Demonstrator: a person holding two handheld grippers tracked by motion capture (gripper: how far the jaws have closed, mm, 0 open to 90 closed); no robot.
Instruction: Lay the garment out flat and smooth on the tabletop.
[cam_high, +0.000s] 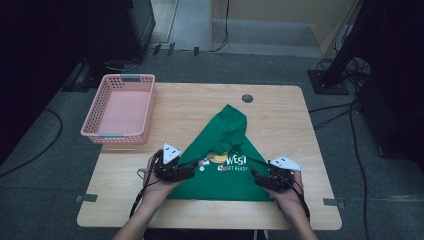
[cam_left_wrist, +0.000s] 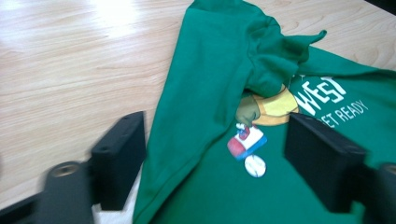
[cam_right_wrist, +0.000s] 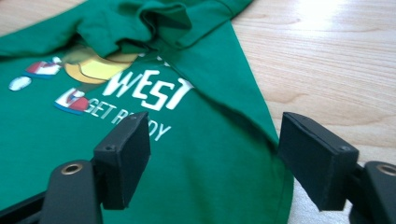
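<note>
A green T-shirt (cam_high: 225, 150) with white "WEST GET READY" lettering lies on the wooden table (cam_high: 285, 120), its sides folded in so it narrows to a bunched point at the far end. My left gripper (cam_high: 192, 171) hovers at the shirt's left folded edge (cam_left_wrist: 163, 154), jaws wide apart and pressing on nothing. In the left gripper view the gripper (cam_left_wrist: 215, 140) looks over the cartoon print. My right gripper (cam_high: 255, 176) is open at the shirt's near right corner. Its own view has the gripper (cam_right_wrist: 212, 135) over the shirt (cam_right_wrist: 196, 163) and its right hem, with no cloth pinched.
A pink plastic basket (cam_high: 93, 116) stands at the table's far left corner, with nothing in it. A round cable grommet (cam_high: 247, 98) sits near the far edge. Bare wood runs on both sides of the shirt. Dark equipment stands and cables ring the table on the floor.
</note>
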